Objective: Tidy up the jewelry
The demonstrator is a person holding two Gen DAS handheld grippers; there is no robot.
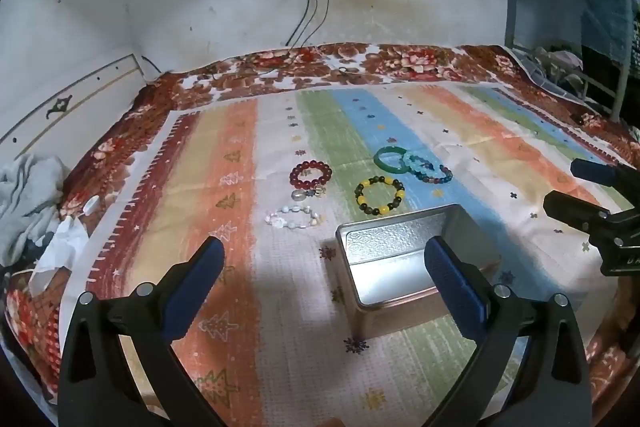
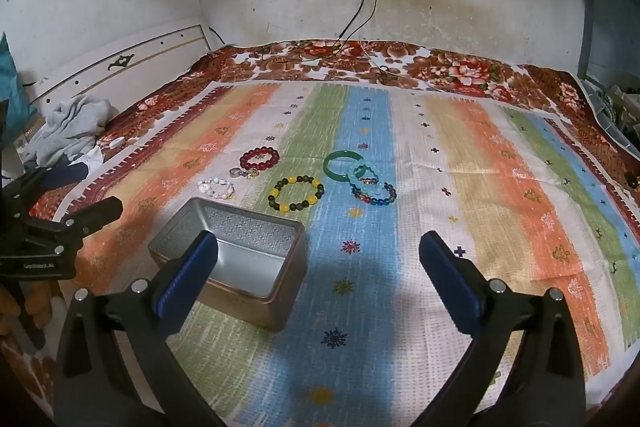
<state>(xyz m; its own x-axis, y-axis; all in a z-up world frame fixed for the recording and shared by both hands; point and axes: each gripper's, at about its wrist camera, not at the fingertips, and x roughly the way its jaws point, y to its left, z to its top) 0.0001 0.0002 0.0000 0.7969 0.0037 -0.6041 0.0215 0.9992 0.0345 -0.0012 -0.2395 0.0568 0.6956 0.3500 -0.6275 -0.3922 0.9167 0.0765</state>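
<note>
- Left gripper [image 1: 324,259]: spread, empty; open rectangular silver metal tin [image 1: 400,255] just ahead, empty.
- Right gripper [image 2: 318,253]: spread, empty.
- Yellow-and-dark beaded bracelet [image 2: 296,195]: beyond right gripper, nearest; others behind.
- Step: judged start; next, pinch one bracelet.

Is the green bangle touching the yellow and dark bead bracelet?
Apart. The right wrist view shows striped cloth between the green bangle and the yellow and dark bead bracelet.
</note>
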